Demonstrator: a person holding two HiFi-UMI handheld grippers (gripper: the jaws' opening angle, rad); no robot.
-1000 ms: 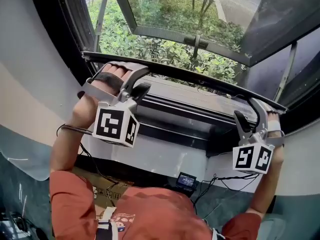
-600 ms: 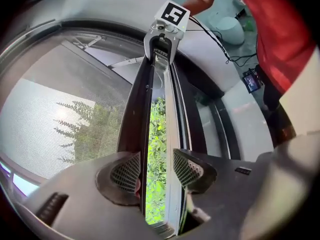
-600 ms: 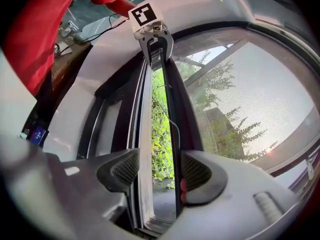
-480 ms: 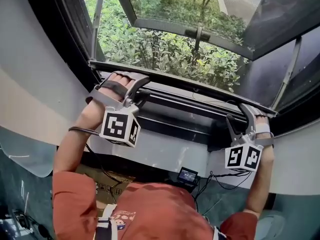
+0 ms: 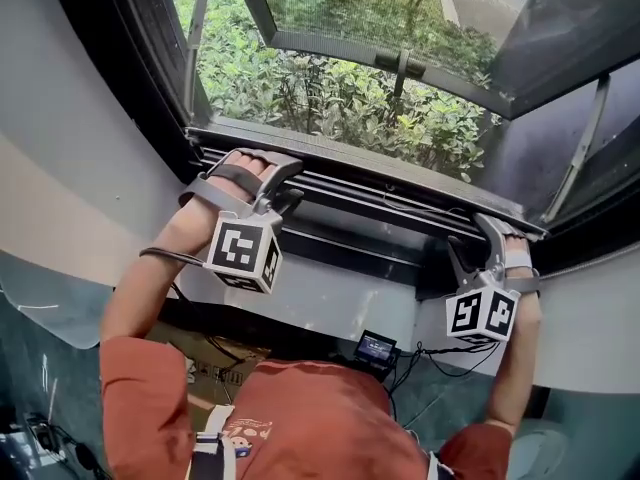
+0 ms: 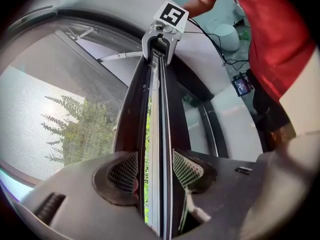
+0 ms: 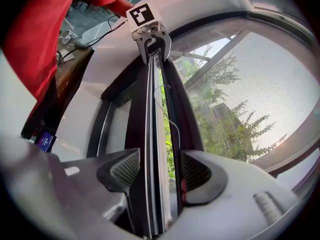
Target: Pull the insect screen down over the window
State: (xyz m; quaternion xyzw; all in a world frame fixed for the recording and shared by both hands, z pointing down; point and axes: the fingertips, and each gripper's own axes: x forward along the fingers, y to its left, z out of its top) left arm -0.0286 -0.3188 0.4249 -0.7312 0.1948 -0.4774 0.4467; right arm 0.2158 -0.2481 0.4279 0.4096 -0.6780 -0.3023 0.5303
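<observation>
Insect screen bar [image 5: 370, 173] sits clamped by both hand-held grippers [image 6: 155, 171] [image 7: 160, 173].

Fine-mesh insect screen [image 5: 330, 88], dark bottom bar [image 5: 370, 173] low across the window [image 5: 140, 68]

Tight gap under screen bar [image 5: 372, 174]
Sill frame [image 5: 350, 250] close beneath; open span of bar between left gripper [image 5: 284, 186] and right gripper [image 5: 478, 234].

Dark-framed window [image 5: 140, 78], daylight coming through; green shrubs [image 5: 320, 98] outside. Pale wall [image 5: 60, 168] either side and beneath. Teal floor [image 5: 25, 368]. Below the sill: small lit screen [image 5: 375, 349], black cables [image 5: 455, 358], brown box [image 5: 195, 370]
</observation>
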